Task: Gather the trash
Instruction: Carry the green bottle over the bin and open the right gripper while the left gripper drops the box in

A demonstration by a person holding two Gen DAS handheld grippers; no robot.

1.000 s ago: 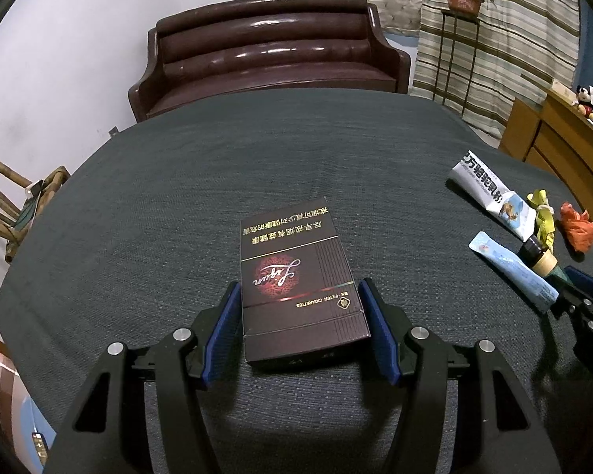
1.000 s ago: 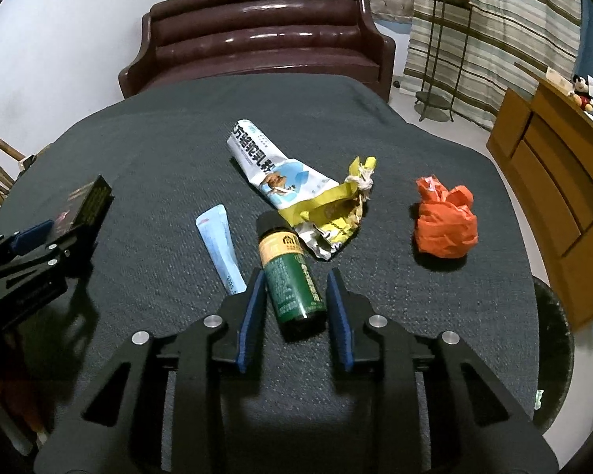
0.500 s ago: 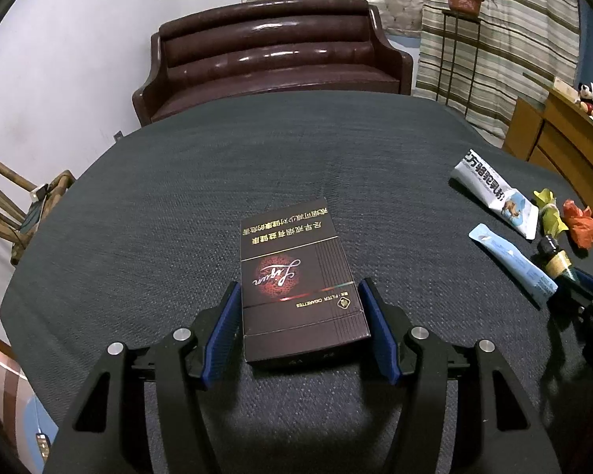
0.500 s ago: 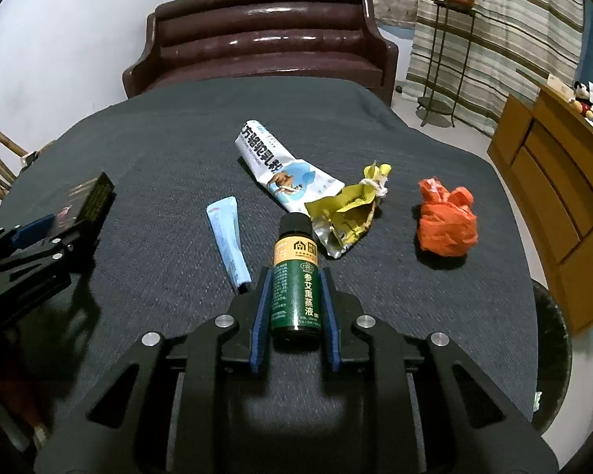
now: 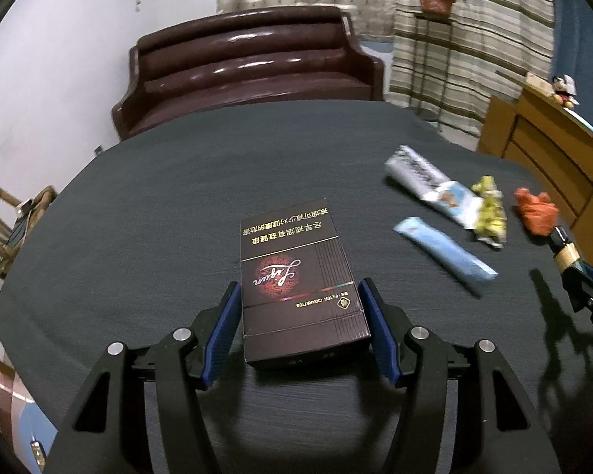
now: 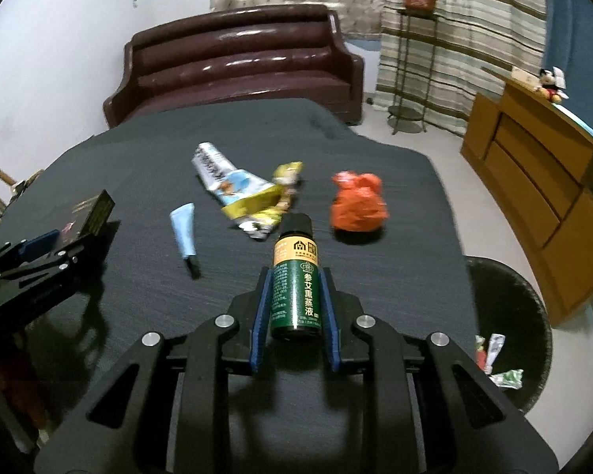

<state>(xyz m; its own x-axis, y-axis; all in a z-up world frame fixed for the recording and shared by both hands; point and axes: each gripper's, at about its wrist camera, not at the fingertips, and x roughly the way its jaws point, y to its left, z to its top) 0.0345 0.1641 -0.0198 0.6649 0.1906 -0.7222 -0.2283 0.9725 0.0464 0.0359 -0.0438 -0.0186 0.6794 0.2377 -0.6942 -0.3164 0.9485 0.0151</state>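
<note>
My left gripper [image 5: 300, 316] is shut on a dark cigarette box [image 5: 296, 276] and holds it above the dark tablecloth [image 5: 158, 197]. My right gripper [image 6: 295, 308] is shut on a small green bottle [image 6: 295, 288] with a black cap, lifted off the table. On the cloth lie a light blue sachet [image 6: 184, 229], a crumpled white and yellow wrapper [image 6: 241, 193] and an orange plastic ball [image 6: 357, 207]. The left gripper with the box shows in the right wrist view [image 6: 31, 260]. The bottle shows at the right edge of the left wrist view [image 5: 565, 249].
A black round bin [image 6: 506, 316] with some wrappers inside stands on the floor right of the table. A brown leather sofa [image 6: 237, 67] is behind the table. A wooden cabinet [image 6: 541, 181] is at the right, a plant stand [image 6: 411, 59] beyond.
My right gripper closed on the green bottle and lifted it up and to the right. My left gripper rose with the cigarette box held.
</note>
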